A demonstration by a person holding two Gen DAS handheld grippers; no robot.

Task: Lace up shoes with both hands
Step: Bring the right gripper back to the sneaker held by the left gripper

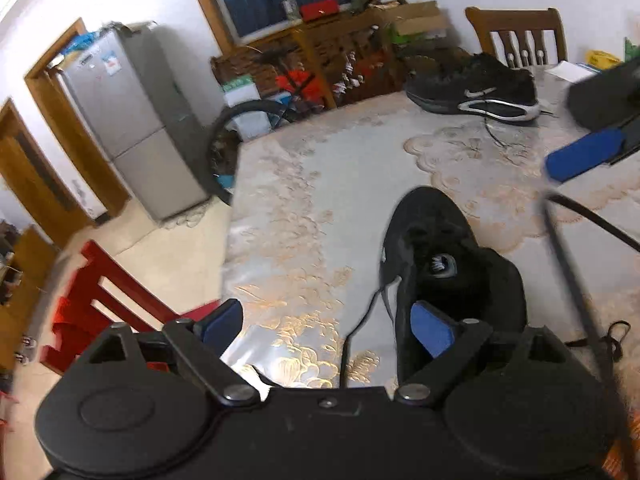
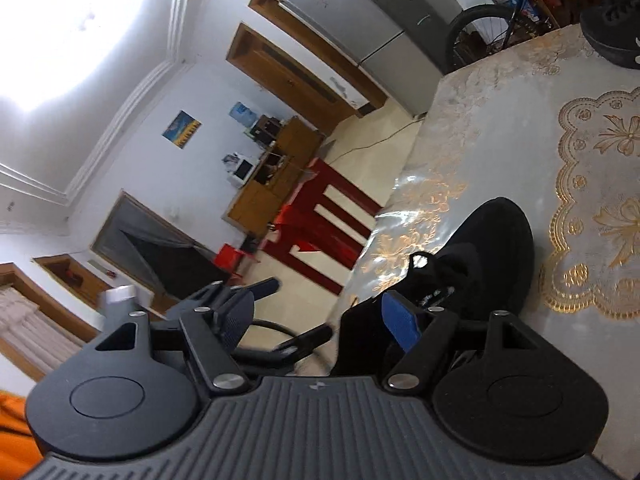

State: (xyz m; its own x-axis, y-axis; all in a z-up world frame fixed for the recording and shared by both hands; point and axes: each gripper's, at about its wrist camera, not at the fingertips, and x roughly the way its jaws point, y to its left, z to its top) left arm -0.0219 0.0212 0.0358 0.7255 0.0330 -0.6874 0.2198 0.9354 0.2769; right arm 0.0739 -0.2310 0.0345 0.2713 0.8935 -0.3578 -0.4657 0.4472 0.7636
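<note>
A black shoe (image 1: 440,256) lies on the table with its toe pointing away, tongue and opening facing me. A thin lace (image 1: 360,320) trails from its left side toward me, between the fingers of my left gripper (image 1: 328,326), which is open and grips nothing. A blurred black lace (image 1: 568,264) hangs at the right of the shoe. My right gripper's blue pad (image 1: 584,156) shows at the right edge. In the rolled right wrist view, the right gripper (image 2: 320,322) is open just behind the shoe (image 2: 492,248). A second black shoe (image 1: 476,84) sits far back.
The table (image 1: 320,184) has a glossy cloth with a gold pattern, and its left edge drops to the floor. A red chair (image 1: 100,312) stands at that edge. A wooden chair (image 1: 520,36) is behind the far shoe. A fridge (image 1: 132,120) and a bicycle wheel (image 1: 224,140) stand beyond.
</note>
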